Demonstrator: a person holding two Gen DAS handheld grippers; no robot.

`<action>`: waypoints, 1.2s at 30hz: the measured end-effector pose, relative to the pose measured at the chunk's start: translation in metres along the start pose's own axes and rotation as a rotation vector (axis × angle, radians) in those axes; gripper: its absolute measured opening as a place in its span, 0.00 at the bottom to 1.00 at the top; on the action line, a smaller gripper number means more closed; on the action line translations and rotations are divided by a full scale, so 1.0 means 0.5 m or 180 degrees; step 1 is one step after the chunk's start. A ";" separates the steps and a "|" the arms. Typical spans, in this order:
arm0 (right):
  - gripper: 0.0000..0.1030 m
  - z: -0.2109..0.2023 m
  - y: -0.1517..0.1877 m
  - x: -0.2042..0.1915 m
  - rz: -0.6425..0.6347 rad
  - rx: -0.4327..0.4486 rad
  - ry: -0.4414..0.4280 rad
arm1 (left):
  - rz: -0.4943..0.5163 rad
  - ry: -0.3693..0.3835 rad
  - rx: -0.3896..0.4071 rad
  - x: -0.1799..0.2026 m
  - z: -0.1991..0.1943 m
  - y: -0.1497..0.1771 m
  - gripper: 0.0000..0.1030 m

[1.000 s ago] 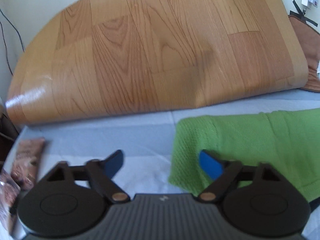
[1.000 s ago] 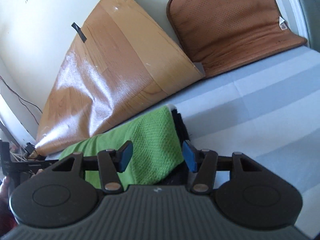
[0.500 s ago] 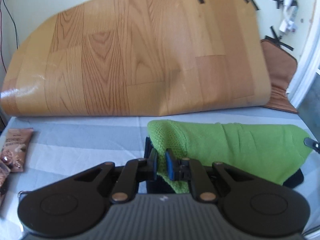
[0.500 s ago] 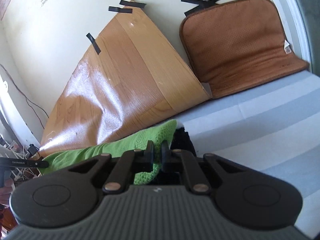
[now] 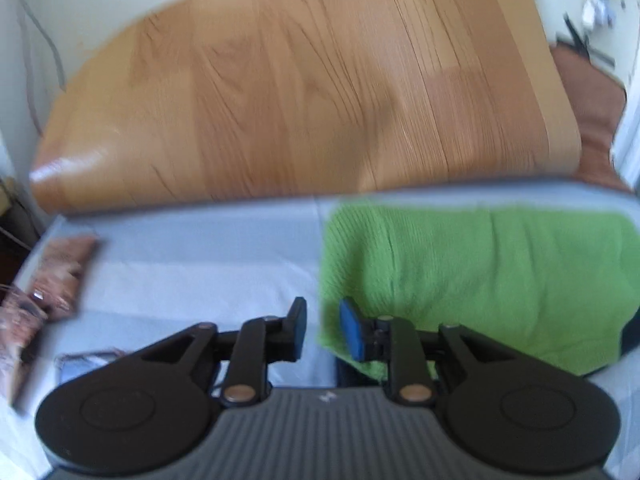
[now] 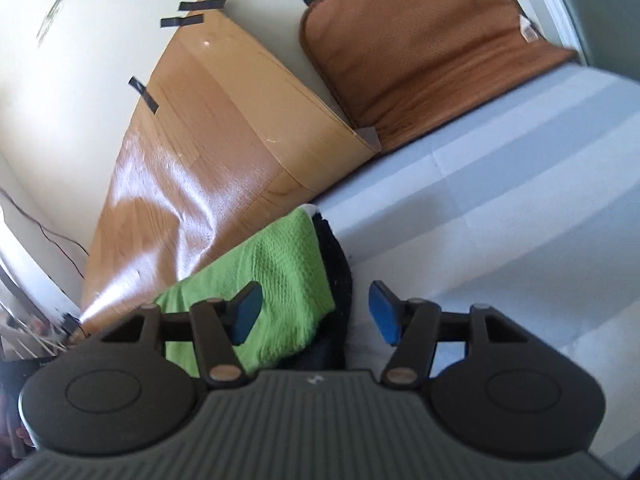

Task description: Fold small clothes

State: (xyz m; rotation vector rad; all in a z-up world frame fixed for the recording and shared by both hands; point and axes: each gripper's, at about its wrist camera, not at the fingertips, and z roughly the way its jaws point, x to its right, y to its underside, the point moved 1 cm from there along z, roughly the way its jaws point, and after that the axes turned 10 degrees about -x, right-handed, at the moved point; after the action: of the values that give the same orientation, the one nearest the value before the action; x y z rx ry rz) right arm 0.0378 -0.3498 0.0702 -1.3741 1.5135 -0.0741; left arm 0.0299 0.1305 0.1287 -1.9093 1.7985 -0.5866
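Observation:
A green knitted cloth [image 5: 472,280] lies folded on the blue-striped sheet [image 5: 192,264], on top of a dark garment [image 6: 334,280] that shows at its edges. My left gripper [image 5: 323,332] is open at the cloth's near left corner, with its right pad over the cloth edge. The left wrist view is blurred. In the right wrist view the green cloth [image 6: 280,280] lies left of centre. My right gripper [image 6: 314,312] is open wide over the cloth's right edge and the dark garment, holding nothing.
A wood-pattern vinyl sheet [image 5: 304,96] leans against the wall behind the cloth. A brown cushion [image 6: 420,48] stands beside it on the right. Snack packets [image 5: 60,276] lie at the sheet's left edge. Cables hang at the far left wall.
Half a second ago both grippers were shut on the green cloth's edge and holding it up. Now both have opened and let go, and the cloth lies flat.

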 end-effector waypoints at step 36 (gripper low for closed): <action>0.13 0.276 0.018 -0.511 -0.1238 -0.0976 -0.1253 | -0.0909 0.0906 0.0729 -0.076 -0.042 -0.012 0.24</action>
State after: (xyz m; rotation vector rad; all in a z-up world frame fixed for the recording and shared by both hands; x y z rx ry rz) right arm 0.0760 -0.0766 0.1609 -1.7948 0.9436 0.1847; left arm 0.0201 0.1681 0.1490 -2.0124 1.5417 -1.1626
